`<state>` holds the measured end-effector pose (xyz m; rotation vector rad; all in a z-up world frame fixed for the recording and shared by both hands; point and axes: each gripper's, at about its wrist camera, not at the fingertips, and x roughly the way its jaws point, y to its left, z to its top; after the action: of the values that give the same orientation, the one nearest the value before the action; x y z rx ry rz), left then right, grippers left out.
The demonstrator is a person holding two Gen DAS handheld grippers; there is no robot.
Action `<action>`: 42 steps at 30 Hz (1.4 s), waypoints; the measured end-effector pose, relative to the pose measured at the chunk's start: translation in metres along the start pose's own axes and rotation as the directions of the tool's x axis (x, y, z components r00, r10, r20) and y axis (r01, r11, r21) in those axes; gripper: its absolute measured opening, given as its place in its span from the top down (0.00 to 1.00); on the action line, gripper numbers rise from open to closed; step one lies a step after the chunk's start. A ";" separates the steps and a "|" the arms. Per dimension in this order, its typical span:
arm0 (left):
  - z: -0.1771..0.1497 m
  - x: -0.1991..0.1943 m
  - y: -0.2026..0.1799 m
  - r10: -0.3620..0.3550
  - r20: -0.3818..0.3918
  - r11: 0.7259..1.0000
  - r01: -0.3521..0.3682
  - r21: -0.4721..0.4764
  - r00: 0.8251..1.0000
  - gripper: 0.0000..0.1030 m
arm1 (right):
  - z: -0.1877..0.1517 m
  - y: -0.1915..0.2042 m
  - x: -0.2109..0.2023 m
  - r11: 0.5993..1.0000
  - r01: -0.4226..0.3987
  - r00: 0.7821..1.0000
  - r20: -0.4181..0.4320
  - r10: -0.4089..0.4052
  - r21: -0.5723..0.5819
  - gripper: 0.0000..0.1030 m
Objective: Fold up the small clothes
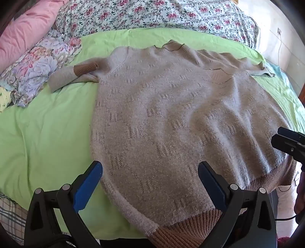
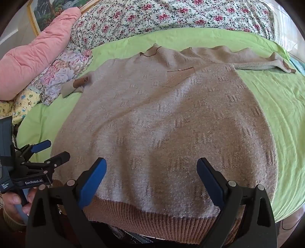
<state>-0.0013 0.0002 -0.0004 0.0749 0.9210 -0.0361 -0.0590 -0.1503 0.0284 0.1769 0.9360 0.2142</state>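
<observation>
A beige knit sweater (image 1: 171,114) with a brown ribbed hem (image 1: 183,225) lies flat on a green sheet (image 1: 47,133), collar far, hem near me. Its left sleeve (image 1: 76,76) is folded in beside the body; the right sleeve (image 2: 266,64) stretches out to the far right. My left gripper (image 1: 150,169) is open and empty above the hem's left part. My right gripper (image 2: 151,166) is open and empty above the hem's middle. The sweater also fills the right wrist view (image 2: 162,124). The left gripper shows at the left there (image 2: 51,150), the right gripper at the right edge of the left wrist view (image 1: 282,139).
A pink duvet (image 1: 24,32), a floral quilt (image 1: 152,13) and folded floral cloths (image 1: 38,66) lie along the far and left sides of the bed. A framed picture (image 2: 43,11) hangs behind. The bed's near edge runs under the hem.
</observation>
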 end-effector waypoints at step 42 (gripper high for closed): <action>0.011 0.025 0.000 -0.043 -0.058 0.999 0.042 -0.012 0.997 0.02 | 0.012 -0.009 0.013 0.999 -0.018 0.999 -0.033 0.019 0.031 0.07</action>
<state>0.0224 -0.0008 -0.0136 0.0461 0.9808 -0.0686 -0.0408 -0.1567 0.0233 0.2107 0.9712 0.2210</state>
